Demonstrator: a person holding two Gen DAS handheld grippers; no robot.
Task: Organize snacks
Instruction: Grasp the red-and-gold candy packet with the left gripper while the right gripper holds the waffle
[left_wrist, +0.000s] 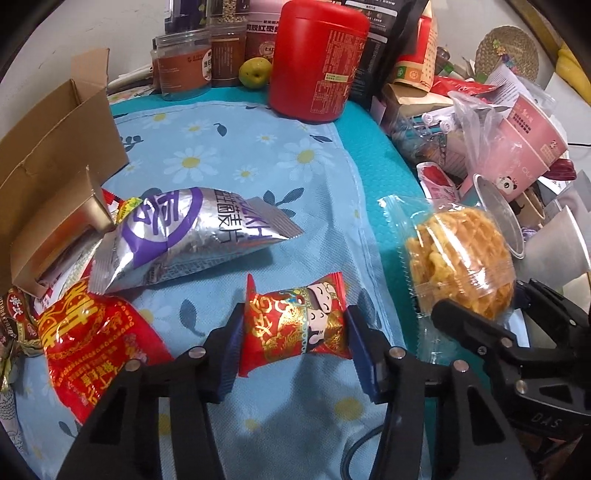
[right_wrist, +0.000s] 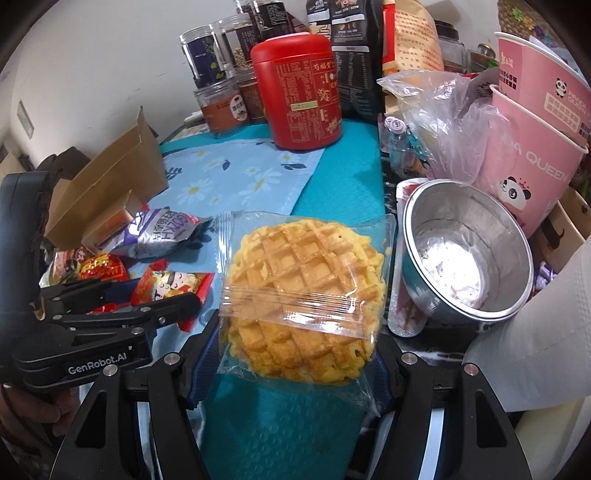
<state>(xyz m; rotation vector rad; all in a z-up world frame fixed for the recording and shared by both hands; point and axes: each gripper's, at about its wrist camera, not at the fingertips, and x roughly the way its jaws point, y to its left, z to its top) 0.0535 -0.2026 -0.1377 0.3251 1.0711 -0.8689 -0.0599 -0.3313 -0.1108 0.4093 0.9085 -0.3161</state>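
Both grippers are loaded at once! The left gripper (left_wrist: 293, 328) has its blue pads closed on the ends of a small red foil snack packet printed with a cartoon figure (left_wrist: 295, 326), held just above the daisy-print blue cloth (left_wrist: 236, 162). The right gripper (right_wrist: 295, 354) is clamped on the sides of a clear plastic bag holding a round golden waffle (right_wrist: 304, 291), raised over the teal mat (right_wrist: 343, 184), beside the shiny metal bowl (right_wrist: 469, 258).

And the tally so far? Some packets already sit in or against the open brown cardboard box (left_wrist: 62, 155) at the left, though from this angle it is hard to tell how many are truly inside. A silver-and-purple foil pouch (left_wrist: 192, 240) lies half out across the cloth, and a larger red packet with gold lettering (left_wrist: 88, 339) is loose near the box mouth. So the job looks midway at best: two snacks in hand, at least two on the cloth awaiting a place, and the box looks the likely destination.
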